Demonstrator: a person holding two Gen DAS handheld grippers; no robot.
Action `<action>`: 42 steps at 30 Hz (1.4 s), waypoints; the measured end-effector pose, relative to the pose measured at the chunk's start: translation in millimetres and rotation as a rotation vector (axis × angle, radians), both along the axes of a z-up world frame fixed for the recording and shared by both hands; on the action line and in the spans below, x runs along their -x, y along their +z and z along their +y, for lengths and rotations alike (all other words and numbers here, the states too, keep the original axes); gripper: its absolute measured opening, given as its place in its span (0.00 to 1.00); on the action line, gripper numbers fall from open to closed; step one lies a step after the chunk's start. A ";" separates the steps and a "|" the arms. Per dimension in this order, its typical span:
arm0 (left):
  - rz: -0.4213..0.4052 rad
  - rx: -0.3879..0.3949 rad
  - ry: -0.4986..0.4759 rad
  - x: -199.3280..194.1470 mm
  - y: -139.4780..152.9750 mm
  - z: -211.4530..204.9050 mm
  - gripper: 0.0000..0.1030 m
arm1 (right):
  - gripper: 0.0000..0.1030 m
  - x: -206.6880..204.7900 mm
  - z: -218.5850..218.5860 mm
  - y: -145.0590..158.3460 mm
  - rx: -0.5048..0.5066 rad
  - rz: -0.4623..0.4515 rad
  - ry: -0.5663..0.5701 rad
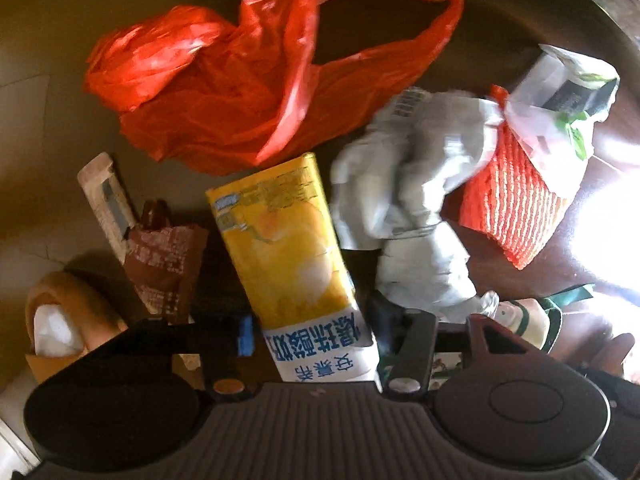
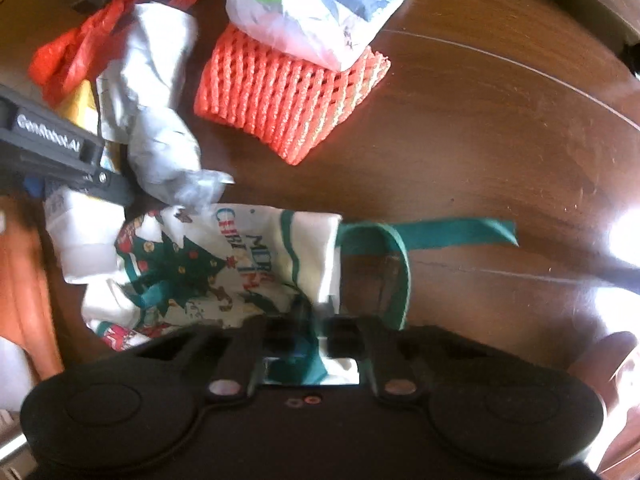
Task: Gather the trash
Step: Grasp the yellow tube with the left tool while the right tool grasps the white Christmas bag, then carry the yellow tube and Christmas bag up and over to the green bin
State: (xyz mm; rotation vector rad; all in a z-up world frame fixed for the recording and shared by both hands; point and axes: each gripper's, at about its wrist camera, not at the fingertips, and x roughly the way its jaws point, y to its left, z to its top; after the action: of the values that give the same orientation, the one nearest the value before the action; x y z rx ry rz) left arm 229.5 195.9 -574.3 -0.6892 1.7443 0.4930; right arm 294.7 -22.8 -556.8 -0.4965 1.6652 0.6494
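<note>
My left gripper [image 1: 312, 332] is shut on a yellow drink carton [image 1: 286, 240] with white end and blue characters, its fingers on either side of the carton's near end. My right gripper [image 2: 298, 340] is shut on the rim of a white Christmas tote bag [image 2: 224, 264] with green handles [image 2: 400, 240], which lies on the dark wooden table [image 2: 500, 140]. A crumpled grey plastic bag [image 1: 416, 208] lies right of the carton; it also shows in the right wrist view [image 2: 156, 120]. A red plastic bag [image 1: 248, 76] lies beyond the carton.
An orange foam fruit net [image 2: 288, 92] lies under a white printed plastic bag [image 2: 324, 4]. A brown wrapper [image 1: 164, 256] and a white remote [image 1: 108, 204] lie left of the carton. A slippered foot [image 1: 64, 316] is at lower left. The left gripper's body [image 2: 52, 140] shows at the left edge.
</note>
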 end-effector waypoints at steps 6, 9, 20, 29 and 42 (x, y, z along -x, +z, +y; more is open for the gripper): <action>0.028 0.010 0.003 1.8 10.6 3.3 0.45 | 0.00 13.6 16.1 42.3 -0.008 -0.048 0.085; 0.038 0.005 -0.008 -2.1 28.3 -0.4 0.44 | 0.00 24.3 23.0 69.6 0.002 -0.093 0.113; -0.042 -0.045 -0.068 0.0 133.2 -22.5 0.44 | 0.00 48.5 21.1 183.2 0.005 -0.279 0.130; -0.227 -0.111 -0.117 24.0 241.3 -38.5 0.44 | 0.00 58.2 -18.0 303.2 -0.154 -0.419 -0.069; -0.586 -0.266 -0.269 40.6 427.2 -92.7 0.44 | 0.00 89.8 -97.8 484.2 -0.364 -0.817 -0.179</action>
State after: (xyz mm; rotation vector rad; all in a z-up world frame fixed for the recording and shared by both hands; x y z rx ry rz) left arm 188.9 103.2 -147.1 -0.3504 1.1666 0.2882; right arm 204.9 -120.6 -72.6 -0.2815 0.7857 0.5031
